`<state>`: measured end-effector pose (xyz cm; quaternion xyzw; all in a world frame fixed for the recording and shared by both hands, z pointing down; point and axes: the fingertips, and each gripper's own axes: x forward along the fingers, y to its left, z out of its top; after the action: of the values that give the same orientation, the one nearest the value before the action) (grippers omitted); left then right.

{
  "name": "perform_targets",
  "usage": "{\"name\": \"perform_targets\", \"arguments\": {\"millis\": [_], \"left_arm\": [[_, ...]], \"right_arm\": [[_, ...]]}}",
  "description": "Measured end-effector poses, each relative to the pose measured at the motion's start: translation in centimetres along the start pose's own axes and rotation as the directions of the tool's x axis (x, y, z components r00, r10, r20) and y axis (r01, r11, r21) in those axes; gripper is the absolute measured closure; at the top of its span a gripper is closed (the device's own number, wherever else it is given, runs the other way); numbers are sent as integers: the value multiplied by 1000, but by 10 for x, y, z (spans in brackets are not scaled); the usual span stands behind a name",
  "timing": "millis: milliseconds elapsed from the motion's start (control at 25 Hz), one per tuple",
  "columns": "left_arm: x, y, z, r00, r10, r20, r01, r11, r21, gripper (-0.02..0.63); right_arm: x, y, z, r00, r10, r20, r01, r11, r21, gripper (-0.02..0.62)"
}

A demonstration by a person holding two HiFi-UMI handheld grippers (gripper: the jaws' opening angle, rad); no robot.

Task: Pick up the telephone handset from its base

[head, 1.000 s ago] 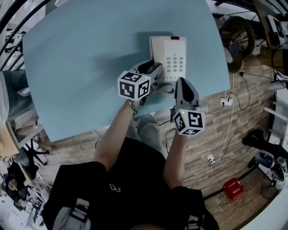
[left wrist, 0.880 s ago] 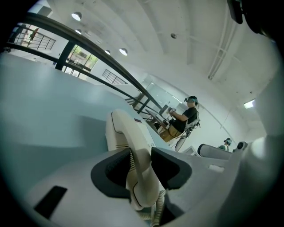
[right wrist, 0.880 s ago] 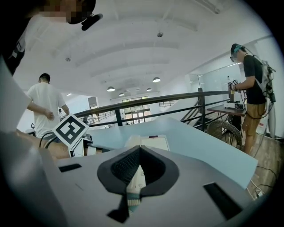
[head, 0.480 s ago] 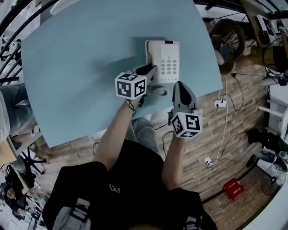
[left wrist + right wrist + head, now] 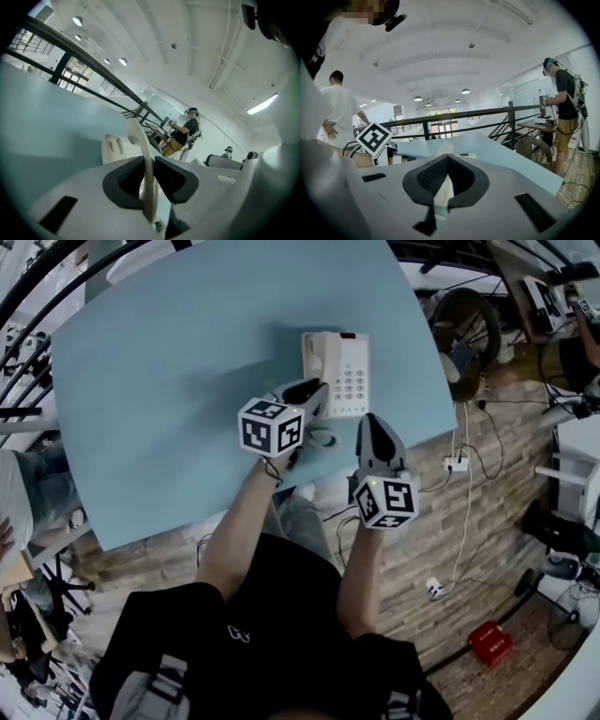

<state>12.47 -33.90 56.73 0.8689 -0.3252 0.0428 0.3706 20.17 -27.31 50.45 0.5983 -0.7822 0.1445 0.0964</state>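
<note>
**Handset pinched edge-on in the left gripper, above its base**

The handset (image 5: 136, 136) stood on edge between the jaws of the left gripper (image 5: 150, 159), a thin cream bar that ran up and away from the pads. It looked lifted off the base (image 5: 115, 147), which sat just beyond it on the blue table (image 5: 169, 381) with its cradle showing bare. The jaws were closing. The dark pads were about half open, one pressed to each flat side of the bar.

The handset is probably light, stiff, hollow plastic with smooth, somewhat slippery sides. It won't give under the pads, so a firm squeeze should do no harm. The hold sat near one end, so the far end would tend to droop or swing. A grip nearer the middle of the bar would balance it better. The curly cord (image 5: 160, 227) hung from the near end and would likely tug back toward the base on a long lift.

The right gripper (image 5: 447, 157) hung over the table's near edge, just right of the left one. Its jaws were closed tip to tip, with nothing held.
</note>
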Motion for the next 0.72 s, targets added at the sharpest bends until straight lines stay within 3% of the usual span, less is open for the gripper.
{"name": "perform_targets", "arguments": {"millis": [360, 720], "left_arm": [[-34, -33, 43, 995, 36, 94, -48, 990, 131, 535], [-55, -72, 96, 977, 7, 214, -54, 975, 216, 535]], "right_arm": [[-6, 6, 47, 994, 34, 103, -30, 999, -41, 601], [-12, 4, 104, 970, 65, 236, -44, 995, -93, 601]]}}
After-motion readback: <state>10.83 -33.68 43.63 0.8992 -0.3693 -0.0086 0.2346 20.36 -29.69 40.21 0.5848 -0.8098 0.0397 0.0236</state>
